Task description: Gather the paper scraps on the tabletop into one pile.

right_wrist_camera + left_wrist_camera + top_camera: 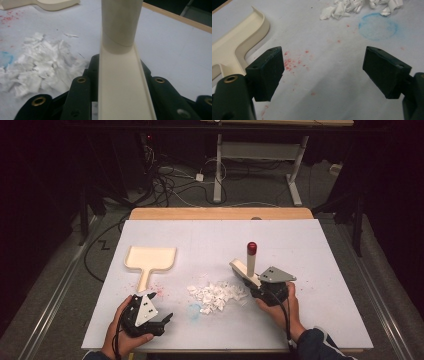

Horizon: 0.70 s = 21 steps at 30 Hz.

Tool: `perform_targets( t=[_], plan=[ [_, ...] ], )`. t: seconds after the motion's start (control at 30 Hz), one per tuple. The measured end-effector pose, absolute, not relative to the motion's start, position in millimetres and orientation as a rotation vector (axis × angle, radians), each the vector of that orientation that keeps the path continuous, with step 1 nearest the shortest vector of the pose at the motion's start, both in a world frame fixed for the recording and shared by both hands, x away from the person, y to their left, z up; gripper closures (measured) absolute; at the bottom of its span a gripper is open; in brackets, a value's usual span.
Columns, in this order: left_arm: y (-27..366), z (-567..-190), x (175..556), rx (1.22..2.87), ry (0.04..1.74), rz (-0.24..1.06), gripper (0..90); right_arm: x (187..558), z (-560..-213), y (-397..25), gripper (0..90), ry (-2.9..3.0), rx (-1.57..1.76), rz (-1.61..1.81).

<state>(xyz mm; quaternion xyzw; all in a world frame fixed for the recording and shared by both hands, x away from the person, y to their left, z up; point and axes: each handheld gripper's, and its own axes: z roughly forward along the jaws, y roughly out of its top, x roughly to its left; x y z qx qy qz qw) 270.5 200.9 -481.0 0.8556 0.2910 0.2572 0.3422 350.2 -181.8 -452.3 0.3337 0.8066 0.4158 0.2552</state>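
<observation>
Dustpan (151,258): cream plastic, flat, nothing in it.
Paper scraps (216,295): white heap on counter (310,270).
Left tool (167,318): jaws wide apart, grasping nothing.
Right tool (257,287): clamped on cream brush (248,265).

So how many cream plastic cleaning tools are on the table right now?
2: a cream plastic dustpan lying flat at the left, and a cream brush with a red-tipped handle clamped in the right gripper.
</observation>
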Motion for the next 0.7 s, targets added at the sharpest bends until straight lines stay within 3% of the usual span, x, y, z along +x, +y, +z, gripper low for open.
perform_targets(
  t=[0.47, 0.7],
  plan=[
    [199, -481, 272, 2.223, 0.743, 0.659, 16.6, 336, -463, -95, 68.2, 2.146, 0.827, 1.213],
    [200, -482, 272, 2.217, 0.757, 0.657, 16.6, 343, -445, -110, 68.2, 2.122, 0.832, 1.245]
  ],
)
